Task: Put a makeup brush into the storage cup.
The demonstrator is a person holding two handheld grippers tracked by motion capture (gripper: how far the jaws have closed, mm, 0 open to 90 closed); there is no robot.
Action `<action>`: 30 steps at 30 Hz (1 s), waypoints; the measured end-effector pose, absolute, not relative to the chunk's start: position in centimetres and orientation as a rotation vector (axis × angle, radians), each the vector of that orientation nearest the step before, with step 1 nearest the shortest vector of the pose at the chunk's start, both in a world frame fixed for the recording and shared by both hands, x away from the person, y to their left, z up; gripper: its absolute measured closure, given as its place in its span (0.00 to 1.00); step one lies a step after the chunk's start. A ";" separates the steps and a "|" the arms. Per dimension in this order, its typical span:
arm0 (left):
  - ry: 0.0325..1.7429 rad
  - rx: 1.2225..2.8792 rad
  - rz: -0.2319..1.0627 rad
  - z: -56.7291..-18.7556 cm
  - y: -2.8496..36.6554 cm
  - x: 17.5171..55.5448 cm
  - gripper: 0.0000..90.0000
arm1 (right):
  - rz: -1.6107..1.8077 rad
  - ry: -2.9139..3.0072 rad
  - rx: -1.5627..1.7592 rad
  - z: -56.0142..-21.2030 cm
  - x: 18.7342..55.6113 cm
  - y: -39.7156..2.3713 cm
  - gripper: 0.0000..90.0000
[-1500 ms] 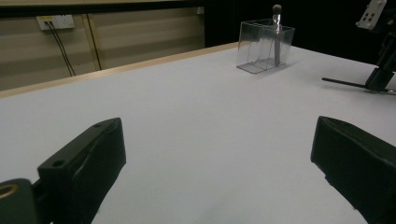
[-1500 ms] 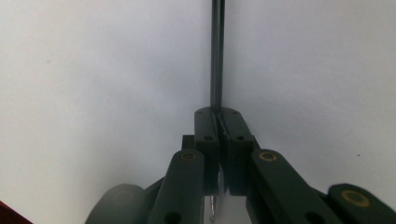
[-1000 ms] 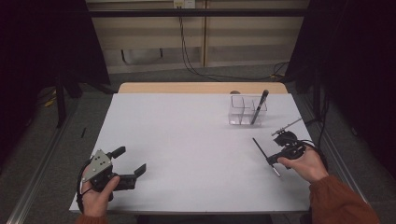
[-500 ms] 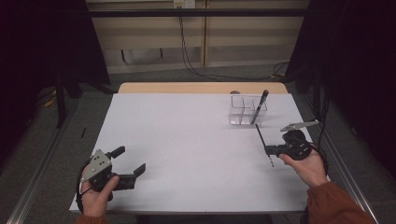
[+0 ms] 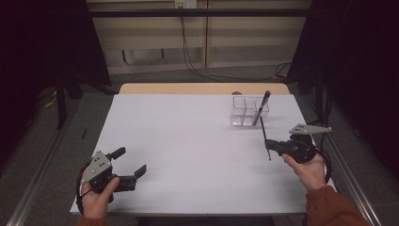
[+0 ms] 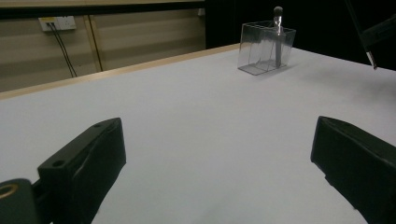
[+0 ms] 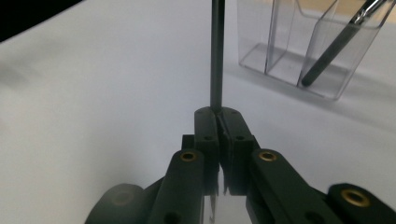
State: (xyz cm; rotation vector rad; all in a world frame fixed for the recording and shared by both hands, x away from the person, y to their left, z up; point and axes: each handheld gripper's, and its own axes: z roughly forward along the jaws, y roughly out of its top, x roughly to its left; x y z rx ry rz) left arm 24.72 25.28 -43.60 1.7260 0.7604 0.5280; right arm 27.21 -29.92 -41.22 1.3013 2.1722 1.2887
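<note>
- High view: the right gripper (image 5: 269,147) sits at the right side of the white worktop (image 5: 188,141), held in the person's right hand (image 5: 308,169). Its jaws are pressed together on a thin dark brush (image 5: 265,137), pinched near its lower end.
- High view: the brush shaft runs from the jaws up toward the clear organizer (image 5: 248,111), which stands near the far right of the worktop. The brush is near the organizer, below it in the picture; whether they touch cannot be told.
- High view: a second brush (image 5: 261,107) leans inside the organizer, its top end above the rim.
- High view: the left gripper (image 5: 129,162) rests low at the near left corner of the worktop in the left hand (image 5: 96,200), jaws spread, nothing between them.
- Left gripper view: the two black jaws stand wide apart over bare worktop (image 6: 196,121). The organizer (image 6: 266,46) stands well beyond them with the second brush (image 6: 278,35) upright in it.
- Right gripper view: the right gripper (image 7: 219,116) has its jaws closed tight on the brush (image 7: 216,56), whose shaft rises straight from the jaw tips.
- Right gripper view: the organizer (image 7: 313,42) is ahead and to the right, with the second brush (image 7: 336,42) tilted in one of its compartments.
</note>
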 end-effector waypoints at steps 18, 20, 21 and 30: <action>0.760 1.727 0.533 -43.6 25.3 24.7 0.04 | 1.487 2.065 1.166 -40.7 27.3 -29.0 0.96; 0.756 1.728 0.532 -43.6 25.2 24.7 0.04 | 1.501 2.085 1.153 -40.7 27.3 -28.8 0.96; 0.755 1.729 0.532 -43.6 25.2 24.7 0.04 | 1.519 2.090 1.143 -40.7 27.3 -28.7 0.96; 0.755 1.732 0.531 -43.7 25.2 24.7 0.04 | 1.576 2.175 1.075 -40.5 27.5 -27.4 0.96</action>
